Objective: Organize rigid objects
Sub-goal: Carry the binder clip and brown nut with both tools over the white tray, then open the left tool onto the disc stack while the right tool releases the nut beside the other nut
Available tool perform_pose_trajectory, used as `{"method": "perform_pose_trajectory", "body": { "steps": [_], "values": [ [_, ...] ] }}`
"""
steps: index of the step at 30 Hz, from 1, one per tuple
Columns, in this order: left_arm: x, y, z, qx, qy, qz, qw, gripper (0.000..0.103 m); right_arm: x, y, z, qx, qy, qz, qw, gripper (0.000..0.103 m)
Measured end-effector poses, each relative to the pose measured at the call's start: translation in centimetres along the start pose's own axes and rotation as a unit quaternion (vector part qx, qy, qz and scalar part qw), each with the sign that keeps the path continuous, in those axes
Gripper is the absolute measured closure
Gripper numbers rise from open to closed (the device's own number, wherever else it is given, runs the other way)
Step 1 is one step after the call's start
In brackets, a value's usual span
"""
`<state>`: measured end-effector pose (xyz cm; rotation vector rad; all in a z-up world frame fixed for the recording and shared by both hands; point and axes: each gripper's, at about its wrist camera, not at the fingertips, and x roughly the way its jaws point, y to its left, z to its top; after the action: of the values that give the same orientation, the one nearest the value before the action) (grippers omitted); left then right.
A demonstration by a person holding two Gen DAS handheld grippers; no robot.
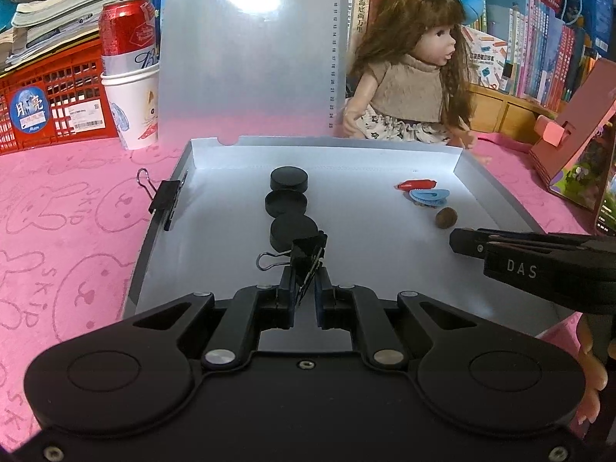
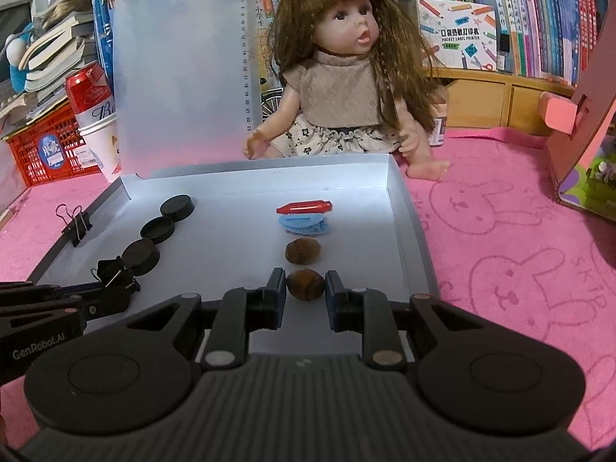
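Left wrist view: left gripper (image 1: 304, 288) pinches a black binder clip (image 1: 308, 256) by its body, over the near part of the grey tray (image 1: 161, 254), just beside the nearest of three black discs (image 1: 294, 229). Steel clip: light, stiff, slick; the flat sides give the surest hold. Right wrist view: right gripper (image 2: 306, 288) brackets a brown nut (image 2: 306, 284), fingers spread; contact is probably not made. Nut hard, rounded, liable to roll; take it across its widest part.
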<state>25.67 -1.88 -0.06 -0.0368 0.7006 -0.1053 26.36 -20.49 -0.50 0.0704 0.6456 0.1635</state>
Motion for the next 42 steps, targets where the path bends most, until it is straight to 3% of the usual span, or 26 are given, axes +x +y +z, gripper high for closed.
{"method": "perform_pose_trajectory", "body": {
  "steps": [16,22,26,31,36,42],
  "values": [
    [0.0,-0.3,-0.2,0.008,-0.004,0.003,1.0,0.093,0.1,0.3,-0.1,-0.013,-0.003,-0.002,1.0,0.077],
    [-0.2,-0.1,-0.1,0.007,-0.002,0.007,1.0,0.088,-0.1,0.3,-0.1,-0.007,-0.006,-0.003,1.0,0.071],
    [-1.0,0.0,0.0,0.006,-0.008,0.005,0.9999,0.077,-0.6,0.2,-0.1,0.0,-0.008,-0.001,1.0,0.056],
    [-2.3,-0.2,-0.1,0.017,-0.024,0.004,0.9996,0.066,-1.7,0.5,0.1,-0.005,-0.017,-0.001,1.0,0.052],
    [-3.5,-0.1,-0.4,0.012,-0.029,-0.005,0.9995,0.061,-3.1,1.0,0.1,-0.017,-0.033,0.004,0.999,0.037],
    [-5.1,0.3,-1.0,0.006,-0.035,-0.012,0.9993,0.056,-4.9,1.7,-0.3,-0.036,-0.046,0.007,0.998,0.029]
  ]
}}
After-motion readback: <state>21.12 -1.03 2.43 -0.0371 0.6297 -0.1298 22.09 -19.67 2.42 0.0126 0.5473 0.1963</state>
